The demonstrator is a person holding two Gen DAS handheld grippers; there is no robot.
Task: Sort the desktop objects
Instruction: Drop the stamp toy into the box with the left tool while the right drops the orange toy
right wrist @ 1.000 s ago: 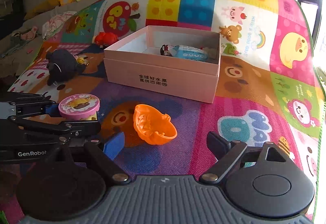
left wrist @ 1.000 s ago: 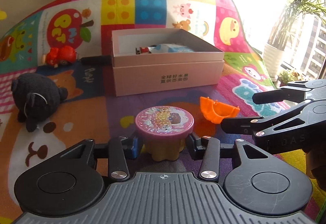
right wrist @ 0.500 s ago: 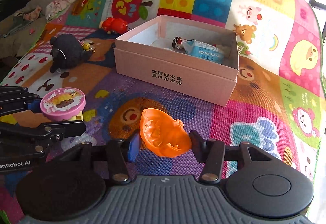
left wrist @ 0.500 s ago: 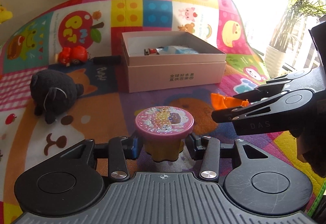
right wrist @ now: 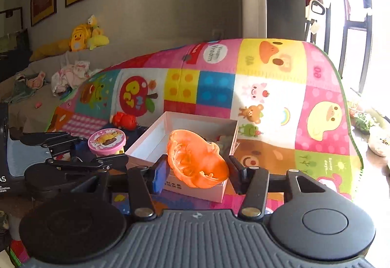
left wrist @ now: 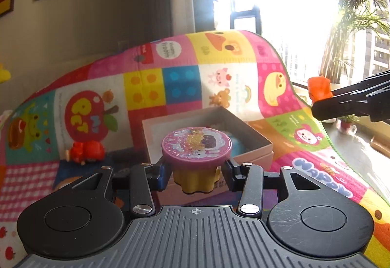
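Left tool: grips pink-lidded pot, now lifted. Right tool: grips orange mould, likewise raised. Both apparently approaching pink box.

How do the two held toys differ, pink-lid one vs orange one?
The pink-lidded toy is a closed piece, flat glittery lid on a yellow base; the orange toy is an open, hollow shell. The pink-lidded toy sits upright in the left gripper; the orange toy is tilted in the right gripper, its hollow showing. Both are clamped between fingers, lifted near the pink box.
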